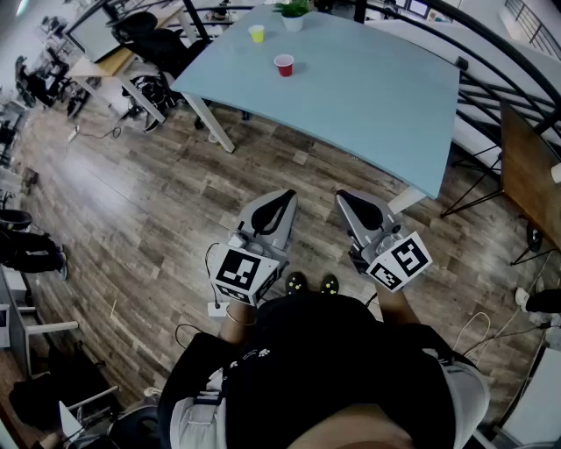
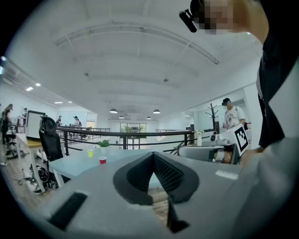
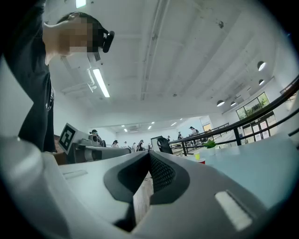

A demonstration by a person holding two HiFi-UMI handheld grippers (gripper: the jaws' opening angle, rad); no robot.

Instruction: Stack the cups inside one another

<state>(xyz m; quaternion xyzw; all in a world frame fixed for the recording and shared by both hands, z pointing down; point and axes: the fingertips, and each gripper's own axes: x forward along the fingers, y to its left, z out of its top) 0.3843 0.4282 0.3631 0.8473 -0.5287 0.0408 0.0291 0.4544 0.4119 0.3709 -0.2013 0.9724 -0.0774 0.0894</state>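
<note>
I hold both grippers close to my body, roughly level and aimed at the table; I judge this a carrying pose, since nothing is within reach yet. The left gripper has its jaws together on nothing; the right gripper is likewise closed and empty, with only floor showing behind the pads.

The red cup stands upright toward the far left of the tabletop; the yellow cup stands farther and slightly left of it, the two apart; neither is nested. A potted plant sits just right of the yellow cup at the far edge.

Bare wooden floor lies between me and the table; its near edge and the wide top put the cups at a long reach. An office chair stands at the far left, a railing on the right.
</note>
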